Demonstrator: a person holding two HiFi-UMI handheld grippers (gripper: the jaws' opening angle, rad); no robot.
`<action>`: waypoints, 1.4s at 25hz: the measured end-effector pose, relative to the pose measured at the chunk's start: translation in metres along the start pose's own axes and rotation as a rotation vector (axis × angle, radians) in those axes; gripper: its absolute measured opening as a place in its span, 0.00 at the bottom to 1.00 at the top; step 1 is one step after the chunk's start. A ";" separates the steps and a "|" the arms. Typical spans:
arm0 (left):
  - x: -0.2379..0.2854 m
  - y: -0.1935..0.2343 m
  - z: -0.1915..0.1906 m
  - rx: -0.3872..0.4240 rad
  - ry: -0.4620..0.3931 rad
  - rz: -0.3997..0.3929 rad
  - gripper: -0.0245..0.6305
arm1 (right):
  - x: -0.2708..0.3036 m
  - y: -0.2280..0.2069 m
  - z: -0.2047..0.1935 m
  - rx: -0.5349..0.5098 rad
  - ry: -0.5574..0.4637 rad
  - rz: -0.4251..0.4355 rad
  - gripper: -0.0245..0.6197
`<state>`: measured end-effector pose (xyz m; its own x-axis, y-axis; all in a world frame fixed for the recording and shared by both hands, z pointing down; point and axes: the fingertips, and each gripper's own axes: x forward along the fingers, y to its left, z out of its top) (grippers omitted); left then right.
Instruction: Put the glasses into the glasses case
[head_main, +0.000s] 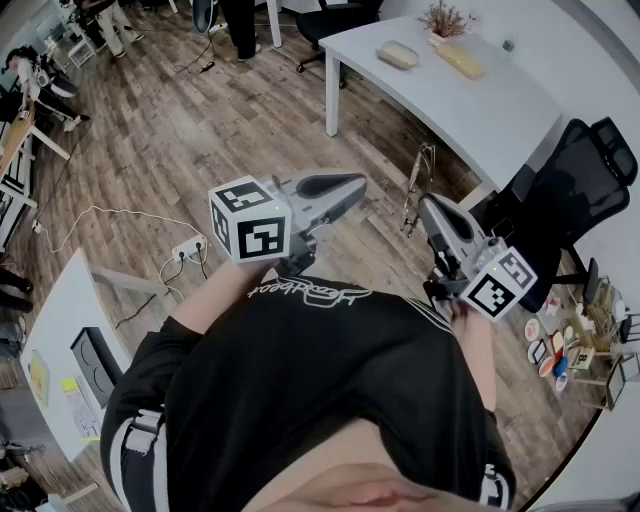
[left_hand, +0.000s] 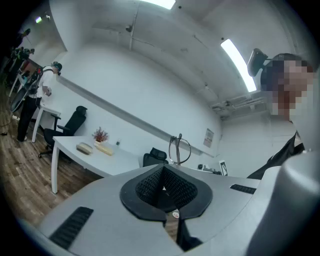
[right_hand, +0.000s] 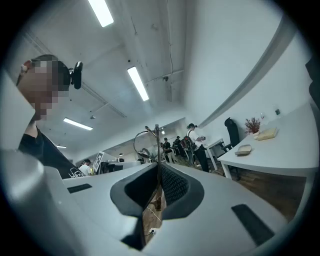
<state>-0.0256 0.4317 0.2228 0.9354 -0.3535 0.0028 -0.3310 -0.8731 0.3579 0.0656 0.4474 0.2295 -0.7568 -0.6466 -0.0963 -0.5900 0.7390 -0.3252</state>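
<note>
While the person holds both tools raised in front of the chest over the wooden floor (head_main: 180, 150), the right tool (head_main: 428, 205) is clamped on the glasses (head_main: 415, 190). In the right gripper view its jaws are pressed on one thin temple, and the round wire frame stands upright just above the tips. The left tool (head_main: 358, 182) is near the glasses but apart from them; in the left gripper view its jaws are closed together with nothing between them, and the glasses show just behind the tips. The glasses case (head_main: 398, 55), a beige rounded one, lies on the white tabletop (head_main: 500, 110), well apart from both tools, beside a small plant (head_main: 445, 18).
</note>
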 end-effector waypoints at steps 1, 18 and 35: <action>0.000 -0.001 -0.001 0.000 0.001 -0.003 0.05 | 0.000 0.001 -0.001 -0.002 0.000 -0.001 0.07; 0.008 -0.006 -0.015 -0.019 0.030 0.011 0.05 | -0.014 -0.009 -0.012 0.065 0.003 -0.013 0.07; 0.029 0.048 -0.015 -0.063 0.056 0.010 0.05 | 0.016 -0.057 -0.017 0.096 0.012 -0.043 0.07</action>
<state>-0.0121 0.3843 0.2545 0.9381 -0.3413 0.0588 -0.3339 -0.8459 0.4159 0.0823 0.3983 0.2621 -0.7347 -0.6748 -0.0694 -0.5930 0.6885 -0.4176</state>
